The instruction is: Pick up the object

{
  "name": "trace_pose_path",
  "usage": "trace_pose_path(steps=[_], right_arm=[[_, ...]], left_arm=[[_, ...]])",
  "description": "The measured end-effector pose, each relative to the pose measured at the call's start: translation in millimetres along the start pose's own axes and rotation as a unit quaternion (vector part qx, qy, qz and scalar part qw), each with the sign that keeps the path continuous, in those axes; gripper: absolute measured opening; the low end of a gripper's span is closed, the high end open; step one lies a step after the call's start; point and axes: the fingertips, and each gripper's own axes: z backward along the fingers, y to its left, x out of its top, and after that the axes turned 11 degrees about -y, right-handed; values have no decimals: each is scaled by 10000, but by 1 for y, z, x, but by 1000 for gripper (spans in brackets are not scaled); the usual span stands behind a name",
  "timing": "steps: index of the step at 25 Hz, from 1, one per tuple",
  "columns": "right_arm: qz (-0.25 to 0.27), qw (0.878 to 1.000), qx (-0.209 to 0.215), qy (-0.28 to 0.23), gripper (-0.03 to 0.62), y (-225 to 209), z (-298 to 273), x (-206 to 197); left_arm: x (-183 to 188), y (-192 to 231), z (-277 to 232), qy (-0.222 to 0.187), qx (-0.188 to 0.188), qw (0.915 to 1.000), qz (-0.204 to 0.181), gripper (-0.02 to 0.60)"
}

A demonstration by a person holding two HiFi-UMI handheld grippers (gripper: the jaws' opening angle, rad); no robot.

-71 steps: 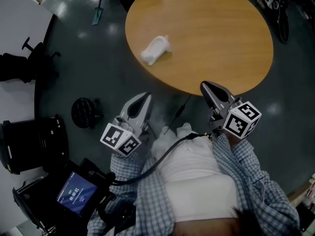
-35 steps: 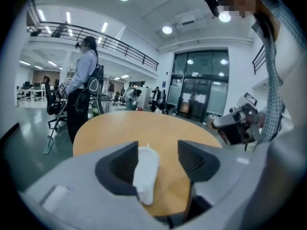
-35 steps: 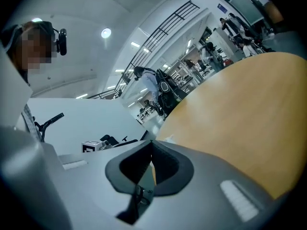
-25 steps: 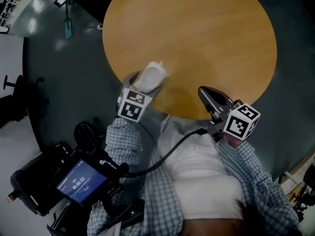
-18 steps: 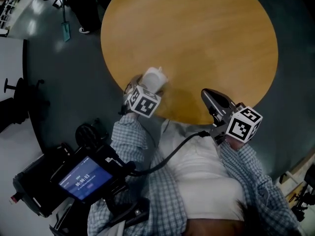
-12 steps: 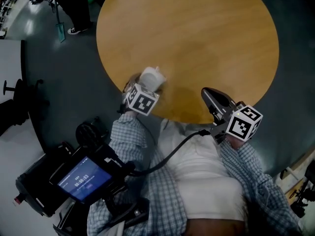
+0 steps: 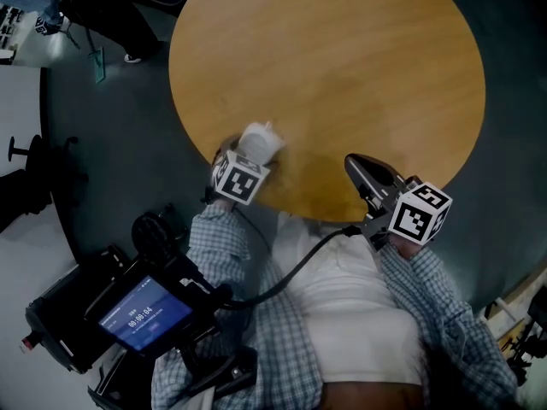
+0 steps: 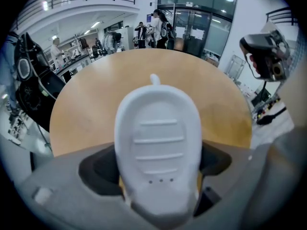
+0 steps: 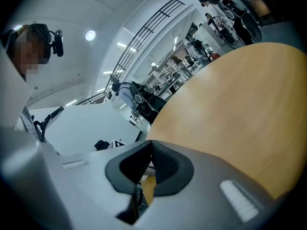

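A white, ribbed plastic object (image 7: 257, 140) lies near the front left edge of the round wooden table (image 7: 359, 49). My left gripper (image 7: 243, 154) reaches over that edge with its jaws spread wide on either side of the object. In the left gripper view the object (image 8: 158, 128) fills the space between the dark pads (image 8: 98, 169), with thin slivers of table showing beside it, so the pads do not press on it. My right gripper (image 7: 353, 162) hovers at the table's front edge, well to the right of the object. Its jaws (image 9: 149, 150) are shut and hold nothing.
The table's front rim (image 7: 291, 205) runs just under both grippers. A black device with a lit blue screen (image 7: 135, 318) and a cable sit at lower left. A dark round item (image 7: 150, 229) lies on the floor. People (image 8: 158, 25) stand beyond the table's far side.
My left gripper has come up from beside the person's body onto the table edge and slid its jaws around the white object. The right gripper has stayed put.
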Motion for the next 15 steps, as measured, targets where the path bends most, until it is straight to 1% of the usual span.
trace_pose_path(steps=[5,7,8,9,11,13,15], right_arm=[[81,9999,150,-5,3,-5,-6,2],[113,9997,194,4,3,-2,-5,2],[138,9996,227,0,3,3,-2,4],[173,9995,262,-11,3,10,1,6],[254,9991,326,-51,3,26,10,15],[309,9987,394,-90,3,37,15,22],[348,9983,461,-110,3,42,13,26]], left_arm=[[9,-5,19,-309,77,9993,211,462],[16,-11,32,-570,119,9976,367,462],[23,-17,43,-771,89,9956,526,462],[33,-25,56,-1014,20,9922,719,462],[55,-42,86,-1556,-179,9818,1071,462],[76,-53,112,-2098,-412,9678,1326,462],[93,-60,129,-2615,-664,9509,1520,462]])
